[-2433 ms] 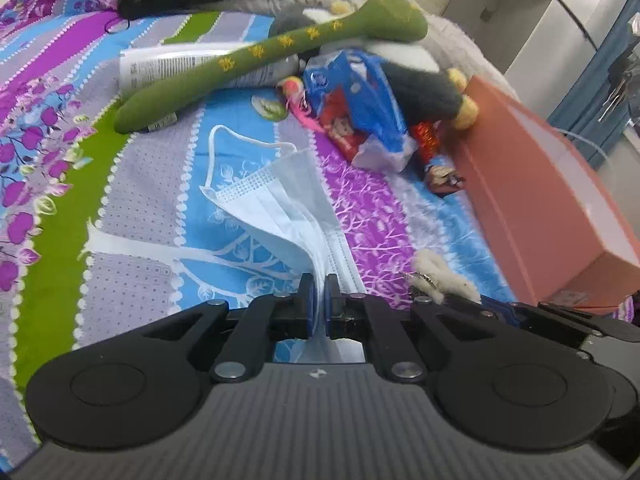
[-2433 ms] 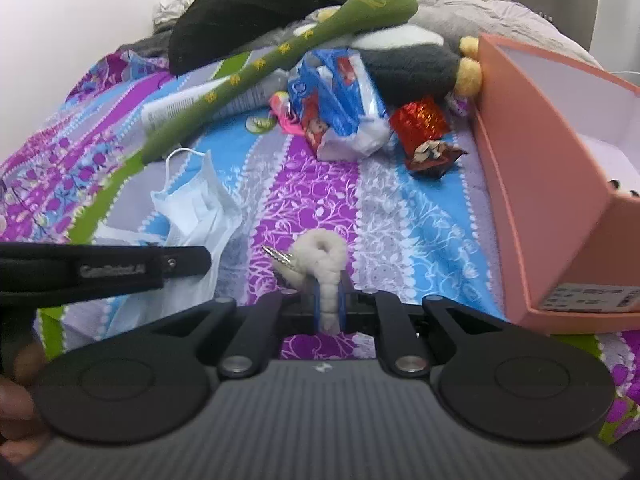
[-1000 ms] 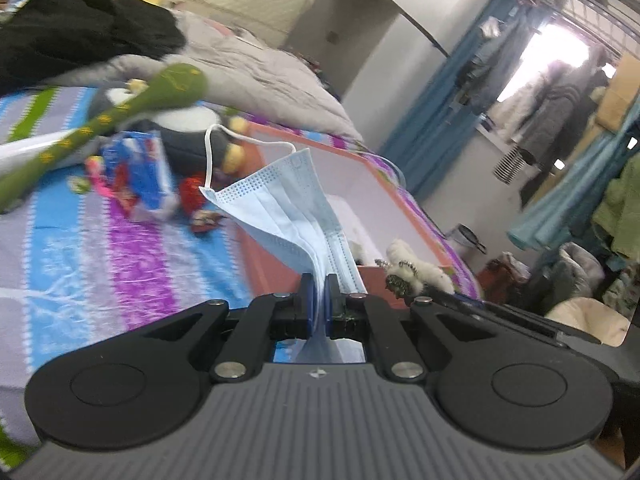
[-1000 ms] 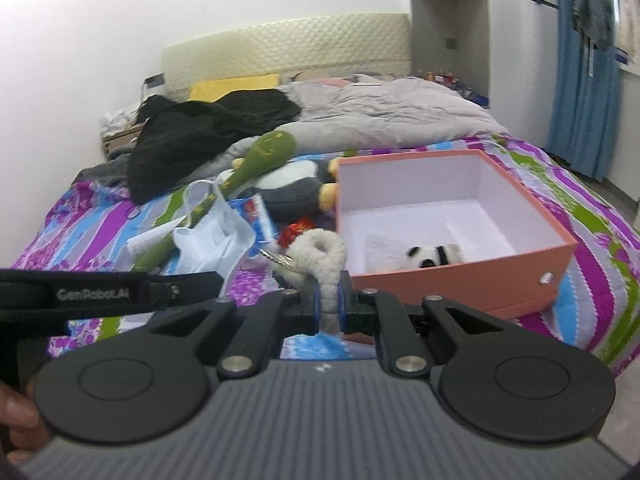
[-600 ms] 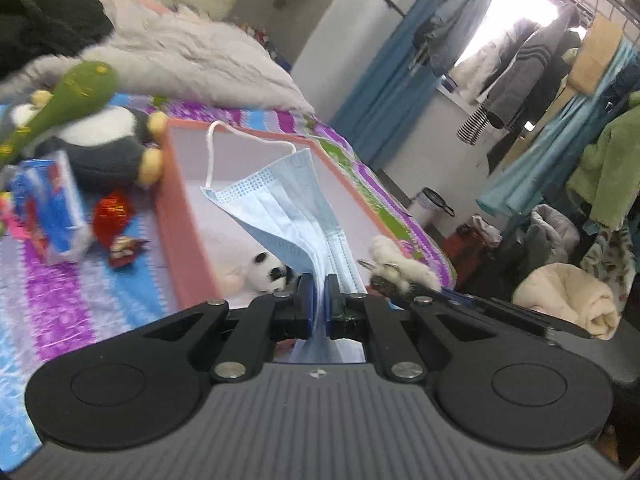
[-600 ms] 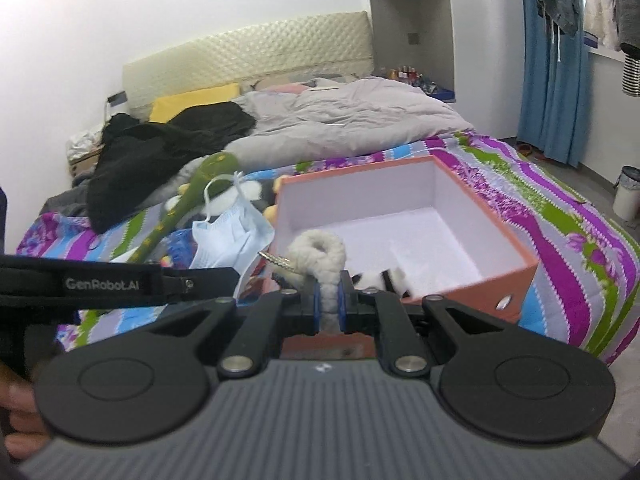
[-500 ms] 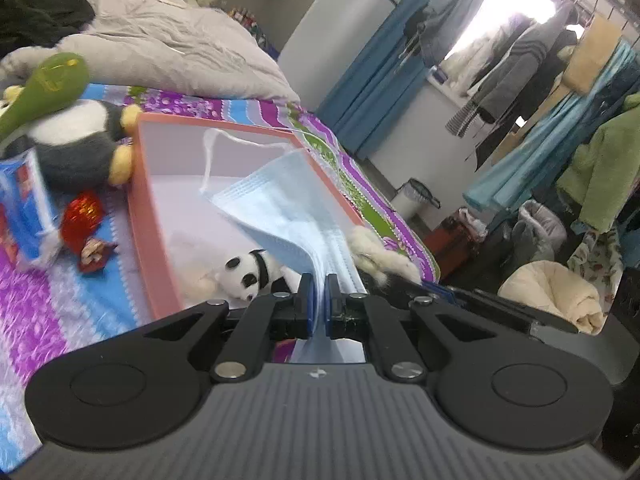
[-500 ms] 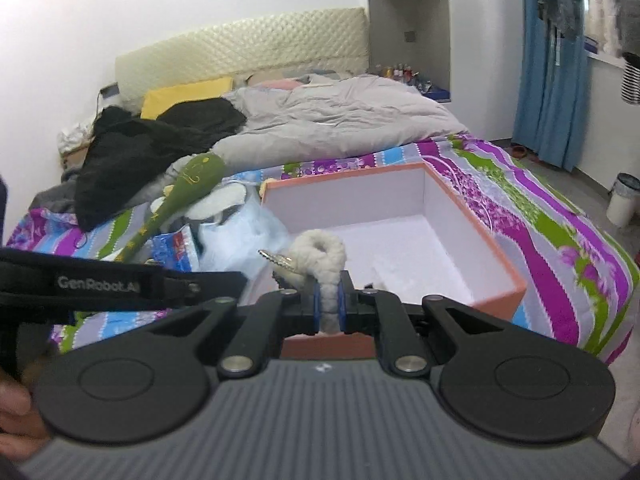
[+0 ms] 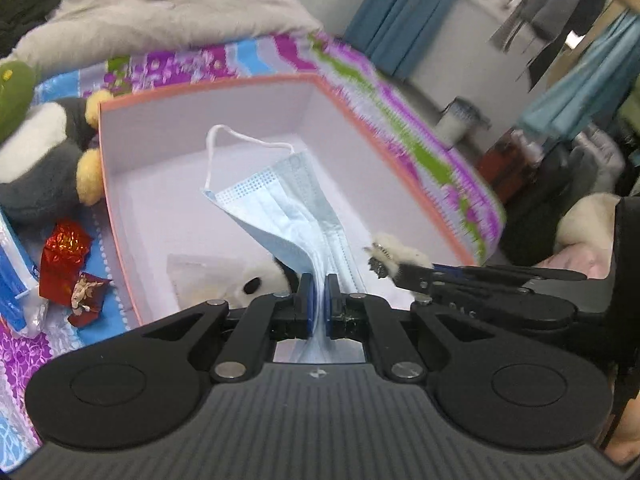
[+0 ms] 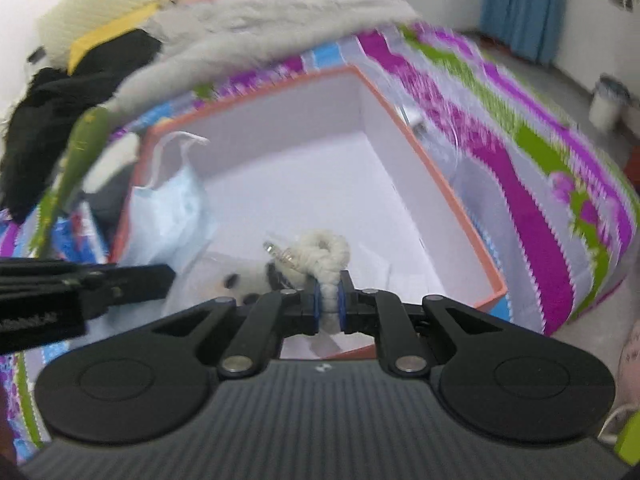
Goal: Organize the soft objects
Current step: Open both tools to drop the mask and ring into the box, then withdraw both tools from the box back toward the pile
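Note:
My left gripper [image 9: 318, 300] is shut on a pale blue face mask [image 9: 280, 208], which hangs over the inside of the orange box [image 9: 108, 184]. In the right wrist view the same mask [image 10: 172, 216] shows at the box's left wall. My right gripper [image 10: 329, 300] is shut on a fluffy white keychain charm [image 10: 326, 252] with a metal clasp, held above the box's white floor [image 10: 320, 188]. A small panda plush [image 9: 260, 284] lies in the near part of the box, partly hidden behind both grippers. From the left wrist view the right gripper [image 9: 386, 266] reaches in from the right.
A penguin plush [image 9: 36, 176], a green plush stick [image 10: 80, 148], a red foil wrapper [image 9: 64, 256] and a blue snack bag [image 9: 12, 280] lie on the striped bedspread left of the box. Grey duvet and black clothing lie behind. The bed edge drops off right of the box.
Both grippers have swung from the cluttered bedspread over to the box and tipped downward, carrying the mask and the charm; they now hang over its inside.

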Action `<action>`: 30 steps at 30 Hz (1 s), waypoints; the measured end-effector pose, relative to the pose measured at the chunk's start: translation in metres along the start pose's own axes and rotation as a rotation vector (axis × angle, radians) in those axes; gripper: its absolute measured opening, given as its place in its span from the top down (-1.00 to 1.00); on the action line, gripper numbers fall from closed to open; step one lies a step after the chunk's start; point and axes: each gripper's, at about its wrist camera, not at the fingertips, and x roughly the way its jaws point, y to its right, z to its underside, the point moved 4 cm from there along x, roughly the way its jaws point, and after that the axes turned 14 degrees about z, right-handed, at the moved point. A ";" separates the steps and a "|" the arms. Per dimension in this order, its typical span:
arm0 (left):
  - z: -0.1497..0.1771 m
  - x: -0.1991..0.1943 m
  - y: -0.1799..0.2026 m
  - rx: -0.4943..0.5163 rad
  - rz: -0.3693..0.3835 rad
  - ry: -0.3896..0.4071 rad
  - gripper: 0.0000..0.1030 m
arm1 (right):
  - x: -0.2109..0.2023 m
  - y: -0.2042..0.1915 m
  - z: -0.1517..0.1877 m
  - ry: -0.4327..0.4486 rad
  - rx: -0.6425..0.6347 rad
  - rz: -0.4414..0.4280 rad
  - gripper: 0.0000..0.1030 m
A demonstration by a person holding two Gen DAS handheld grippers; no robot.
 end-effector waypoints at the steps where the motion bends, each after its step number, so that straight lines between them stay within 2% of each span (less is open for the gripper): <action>1: -0.002 0.007 -0.004 0.005 -0.018 -0.014 0.88 | 0.005 0.001 0.001 -0.011 0.004 0.002 0.75; 8: 0.006 0.024 -0.028 -0.036 -0.060 -0.060 0.87 | 0.015 -0.006 0.000 -0.022 0.001 0.001 0.68; 9: 0.007 0.024 -0.030 -0.036 -0.075 -0.064 0.86 | 0.014 -0.007 0.000 -0.023 0.000 0.001 0.58; 10: 0.008 0.025 -0.030 -0.034 -0.085 -0.073 0.85 | 0.013 -0.007 0.001 -0.025 -0.002 -0.003 0.37; 11: 0.010 0.026 -0.033 -0.037 -0.094 -0.085 0.71 | 0.016 -0.006 -0.002 -0.024 -0.003 -0.010 0.25; 12: 0.012 0.026 -0.033 -0.046 -0.095 -0.090 0.45 | 0.014 -0.005 -0.002 -0.019 -0.004 -0.013 0.06; 13: 0.013 0.025 -0.034 -0.051 -0.094 -0.088 0.32 | 0.013 -0.004 -0.001 -0.014 0.001 -0.014 0.01; 14: 0.014 0.023 -0.034 -0.050 -0.093 -0.079 0.22 | 0.012 -0.003 0.000 -0.015 0.011 -0.017 0.01; 18: 0.016 0.013 -0.029 -0.021 -0.100 -0.049 0.22 | 0.011 -0.002 0.007 -0.008 0.017 -0.020 0.01; 22: 0.016 -0.008 -0.018 0.044 -0.120 0.008 0.22 | -0.004 0.000 0.017 0.049 0.027 -0.024 0.01; 30: 0.034 -0.061 0.009 0.146 -0.130 0.132 0.22 | -0.057 -0.006 0.044 0.215 0.007 -0.052 0.01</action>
